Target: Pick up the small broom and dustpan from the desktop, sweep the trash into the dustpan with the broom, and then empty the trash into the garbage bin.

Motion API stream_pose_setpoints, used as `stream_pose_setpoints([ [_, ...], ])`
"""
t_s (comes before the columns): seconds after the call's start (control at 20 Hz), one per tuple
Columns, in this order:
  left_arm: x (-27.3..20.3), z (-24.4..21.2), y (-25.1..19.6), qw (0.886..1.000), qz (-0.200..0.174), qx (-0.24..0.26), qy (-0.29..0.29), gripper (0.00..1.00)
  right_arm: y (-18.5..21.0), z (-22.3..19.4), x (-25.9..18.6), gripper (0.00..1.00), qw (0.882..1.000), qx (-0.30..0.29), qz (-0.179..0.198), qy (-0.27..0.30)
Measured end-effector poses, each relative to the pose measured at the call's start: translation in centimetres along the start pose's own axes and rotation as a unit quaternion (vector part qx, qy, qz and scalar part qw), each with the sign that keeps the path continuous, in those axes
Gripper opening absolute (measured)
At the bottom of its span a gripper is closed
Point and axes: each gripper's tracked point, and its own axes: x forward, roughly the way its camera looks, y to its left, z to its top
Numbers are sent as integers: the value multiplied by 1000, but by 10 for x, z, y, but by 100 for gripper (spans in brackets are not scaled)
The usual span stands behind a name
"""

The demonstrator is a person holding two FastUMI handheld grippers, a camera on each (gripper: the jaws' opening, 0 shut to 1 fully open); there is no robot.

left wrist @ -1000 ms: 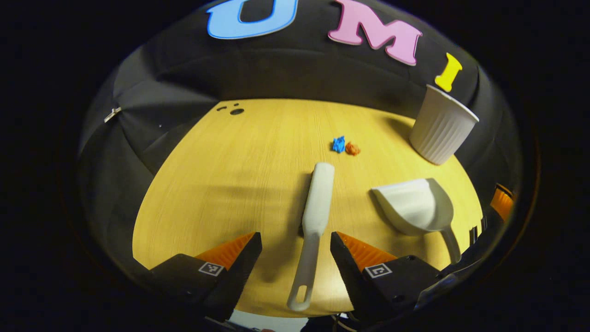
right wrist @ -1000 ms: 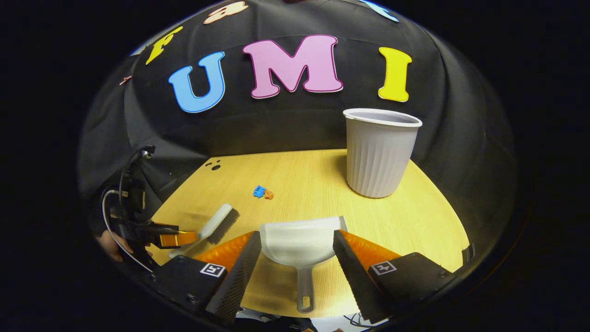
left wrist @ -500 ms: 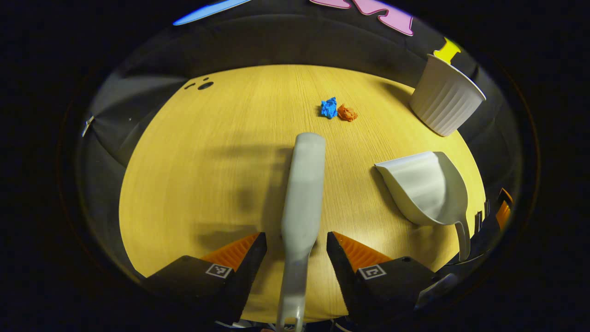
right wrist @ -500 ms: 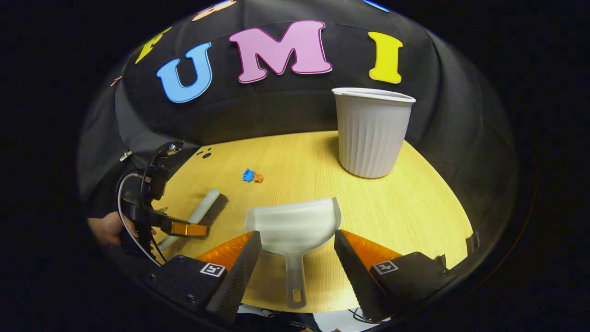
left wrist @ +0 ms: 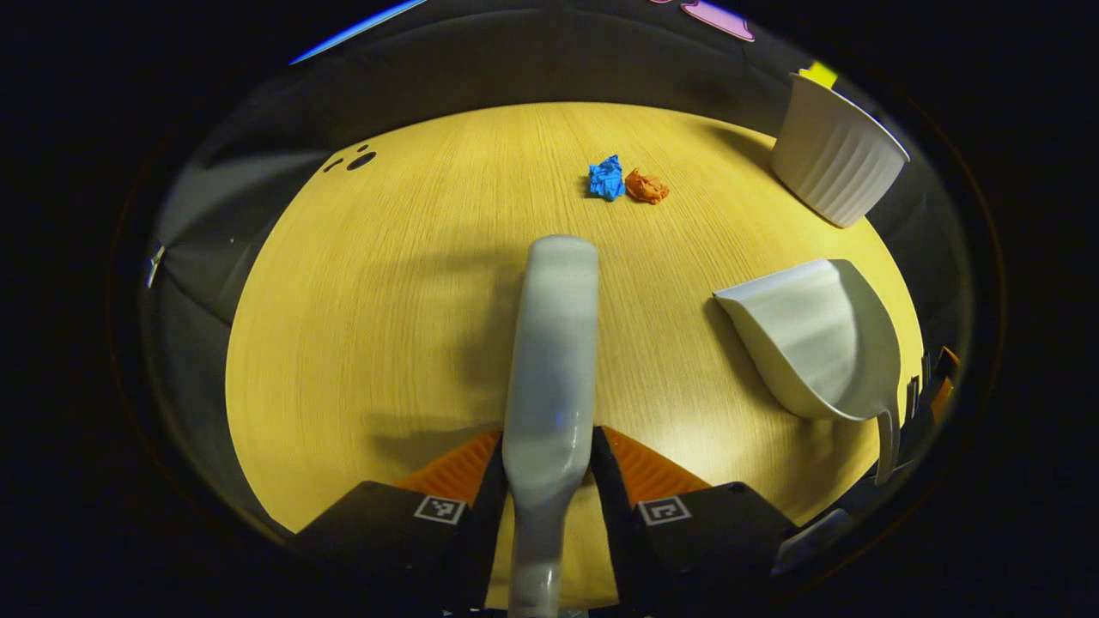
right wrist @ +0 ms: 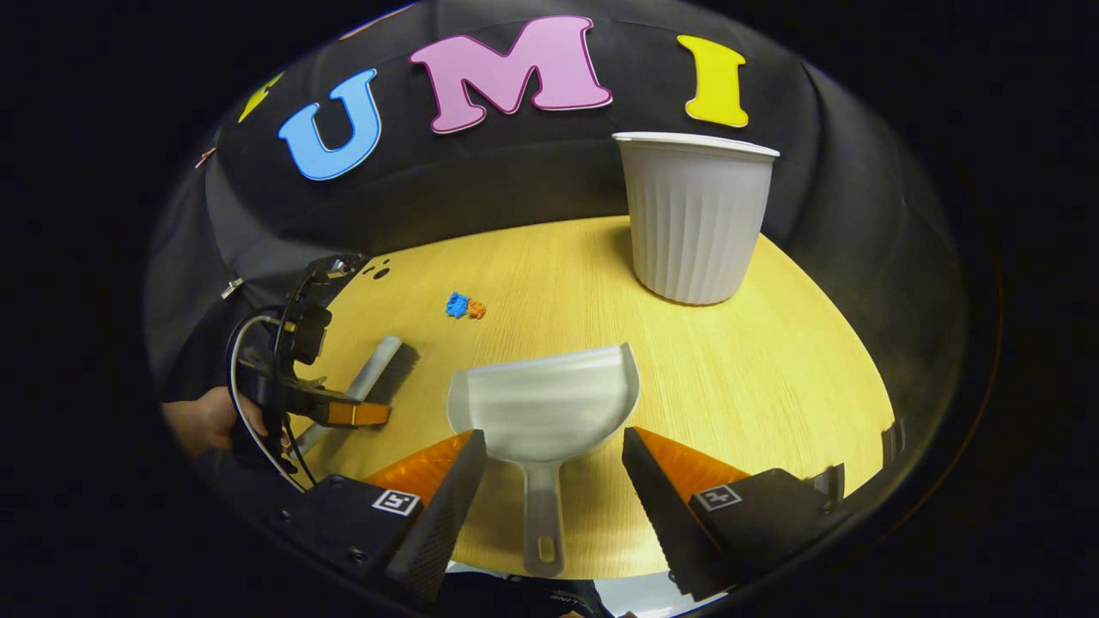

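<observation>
With the left hand-held gripper (left wrist: 548,468) clamped on the broom (left wrist: 549,360) handle and the right hand-held gripper (right wrist: 554,481) spread wide around the dustpan (right wrist: 545,412) handle, a misaligned close could skid the dustpan across the surface (right wrist: 755,360).

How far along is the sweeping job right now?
Early. In hand: the left gripper is shut on the white plastic broom. The right gripper is open around the white dustpan's handle, not yet gripping. Left: the blue and orange paper scraps lie unswept on the wooden desktop; the ribbed white bin awaits.
</observation>
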Motion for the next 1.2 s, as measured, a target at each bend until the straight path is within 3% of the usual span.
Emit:
stream_pose_setpoints([
  [0.15, -1, -1, -1, 1000, -4, 14, -17, 53, 7, -3, 3, 99, 1000, 4, 11, 9],
  [0.2, 2, -1, -2, 1000, -6, 22, -21, 42, 9, -5, 4, 99, 1000, 5, 15, 14],
  [0.6, -3, -3, -1, 998, -9, 17, -51, 28, 15, -22, 4, 99, 998, 7, 16, 54],
  [1.2, -66, -10, 14, 992, -9, -29, -124, 27, 2, -58, 19, 99, 992, 1, -5, 124],
])
